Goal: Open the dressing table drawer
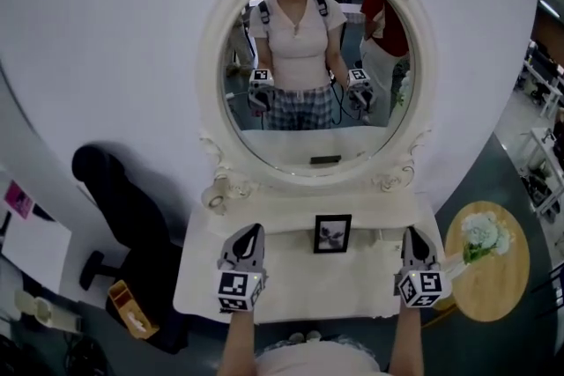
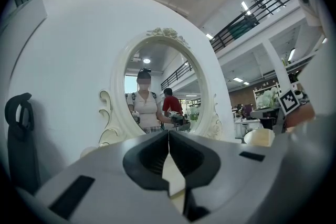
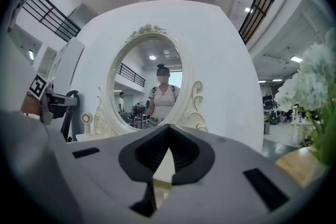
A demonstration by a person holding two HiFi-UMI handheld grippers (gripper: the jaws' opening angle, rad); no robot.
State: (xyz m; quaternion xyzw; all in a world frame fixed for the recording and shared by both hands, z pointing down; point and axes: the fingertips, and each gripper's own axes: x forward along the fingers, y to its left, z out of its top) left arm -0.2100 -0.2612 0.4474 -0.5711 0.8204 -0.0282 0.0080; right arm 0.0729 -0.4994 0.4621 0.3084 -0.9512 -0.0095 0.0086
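Observation:
The white dressing table (image 1: 291, 282) stands against a white curved wall, with an oval ornate mirror (image 1: 317, 57) above it. Its drawer front lies hidden below the tabletop's near edge. My left gripper (image 1: 254, 230) hovers over the left part of the tabletop, shut with nothing between its tips. My right gripper (image 1: 412, 233) hovers over the right end, also shut and empty. In the left gripper view the left gripper (image 2: 168, 134) points level at the mirror (image 2: 157, 86). In the right gripper view the right gripper (image 3: 168, 127) faces the mirror (image 3: 152, 81) the same way.
A small black picture frame (image 1: 332, 233) stands mid-table between the grippers. A black office chair (image 1: 115, 198) is left of the table, with an orange box (image 1: 132, 308) on the floor. A round wooden side table (image 1: 507, 277) with white flowers (image 1: 483, 235) stands at the right.

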